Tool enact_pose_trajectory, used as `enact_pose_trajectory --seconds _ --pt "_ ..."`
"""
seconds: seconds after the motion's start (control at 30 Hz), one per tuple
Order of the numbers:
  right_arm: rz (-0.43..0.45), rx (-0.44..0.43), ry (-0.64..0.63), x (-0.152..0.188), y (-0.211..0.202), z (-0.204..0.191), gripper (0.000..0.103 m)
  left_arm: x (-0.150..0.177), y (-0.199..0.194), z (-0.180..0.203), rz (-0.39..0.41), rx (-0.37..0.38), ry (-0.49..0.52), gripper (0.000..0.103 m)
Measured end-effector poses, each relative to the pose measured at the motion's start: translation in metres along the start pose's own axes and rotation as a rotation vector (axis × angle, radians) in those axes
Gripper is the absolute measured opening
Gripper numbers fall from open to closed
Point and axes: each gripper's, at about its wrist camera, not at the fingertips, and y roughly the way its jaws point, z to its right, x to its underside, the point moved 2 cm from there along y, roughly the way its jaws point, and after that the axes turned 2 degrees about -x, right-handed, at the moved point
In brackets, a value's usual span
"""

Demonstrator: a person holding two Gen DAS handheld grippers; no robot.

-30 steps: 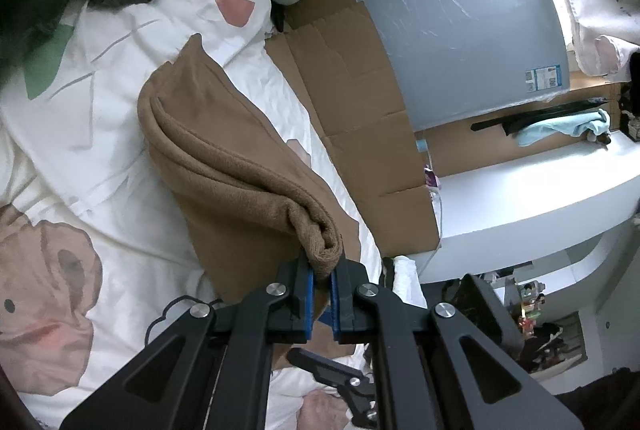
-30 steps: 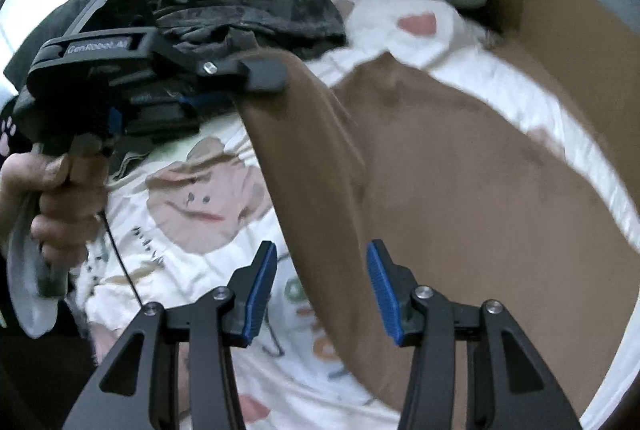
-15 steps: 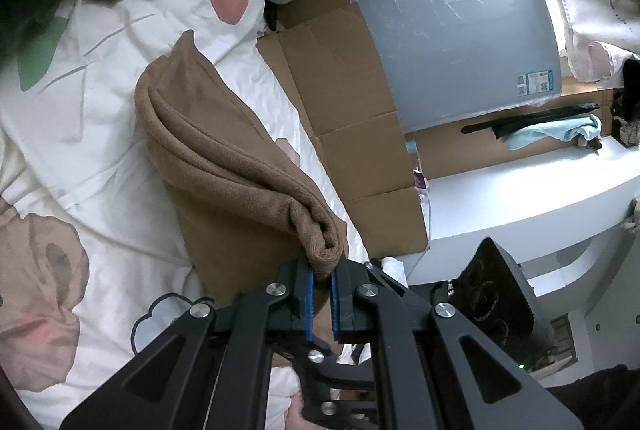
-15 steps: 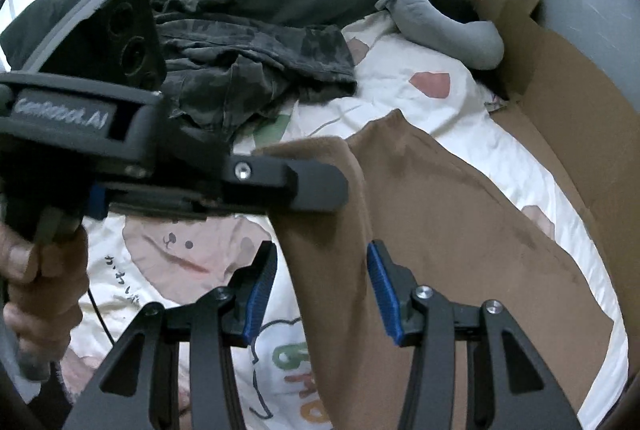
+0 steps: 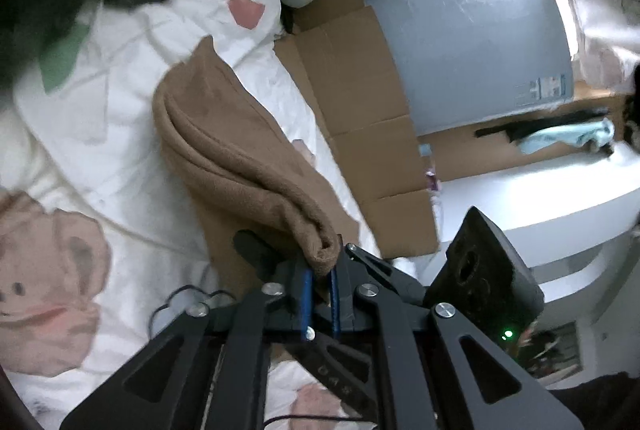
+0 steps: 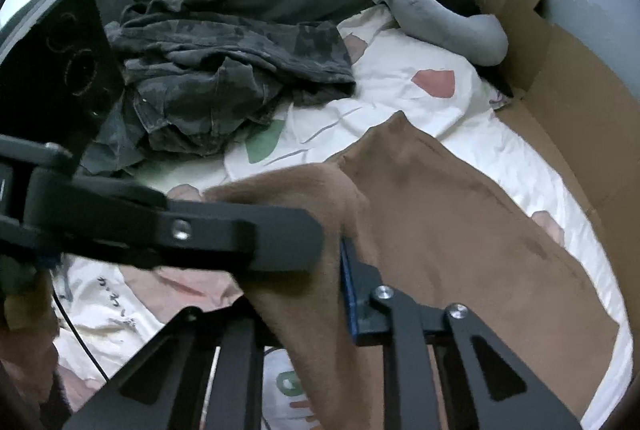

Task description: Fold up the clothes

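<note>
The brown garment (image 5: 240,158) lay on the bed (image 5: 120,134), one bunched corner lifted off it, clamped in the left hand-held gripper (image 5: 320,282) to carry the fold. Just beside it, the right hand-held gripper (image 6: 320,290) was closing around the hanging edge, probably to share the lift.

both cameras ride on the claws and look forward and down along the fingers, close over the bed (image 5: 120,102). both views share the brown cloth (image 5: 240,158), the printed sheet (image 6: 420,102) and the cardboard (image 5: 360,90) beside it.
</note>
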Motion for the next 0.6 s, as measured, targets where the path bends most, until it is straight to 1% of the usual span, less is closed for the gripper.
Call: enact_pose_trajectory --seconds 0.1,0.2,0.27,0.3,0.33,0.37,0.4,0.43,0.53,0.6 --pt "0.021 -0.026 -0.013 -0.002 -0.006 -0.004 0.011 -0.003 -0.012 0.005 -0.004 -0.029 0.004 0.007" --pt "0.028 -0.04 -0.017 -0.003 -0.008 -0.006 0.009 -0.004 -0.018 0.005 -0.008 -0.038 -0.005 0.009" --pt "0.024 -0.043 -0.014 -0.004 -0.008 -0.006 0.008 -0.006 -0.023 0.004 -0.006 -0.041 -0.012 0.019" --pt "0.022 -0.044 -0.012 -0.004 -0.007 -0.006 0.007 -0.007 -0.026 0.004 0.009 -0.038 -0.013 0.03" --pt "0.019 -0.045 -0.01 -0.004 -0.007 -0.005 0.006 -0.008 -0.029 0.003 0.023 -0.036 -0.013 0.049" --pt "0.012 -0.046 -0.002 -0.003 -0.006 -0.003 0.006 -0.009 -0.031 0.002 0.036 -0.035 -0.012 0.06" --pt "0.009 -0.048 0.006 -0.002 -0.005 -0.001 0.006 -0.01 -0.033 0.002 0.049 -0.033 -0.011 0.074" --pt "0.007 -0.05 0.013 -0.001 -0.004 0.001 0.006 -0.011 -0.034 -0.001 0.058 -0.034 -0.016 0.077" --pt "0.008 -0.058 0.018 0.001 -0.005 0.004 0.006 -0.017 -0.03 -0.019 0.061 -0.049 -0.059 0.077" --pt "0.005 -0.062 0.02 0.001 -0.005 0.005 0.006 -0.019 -0.023 -0.033 0.044 -0.039 -0.098 0.077"
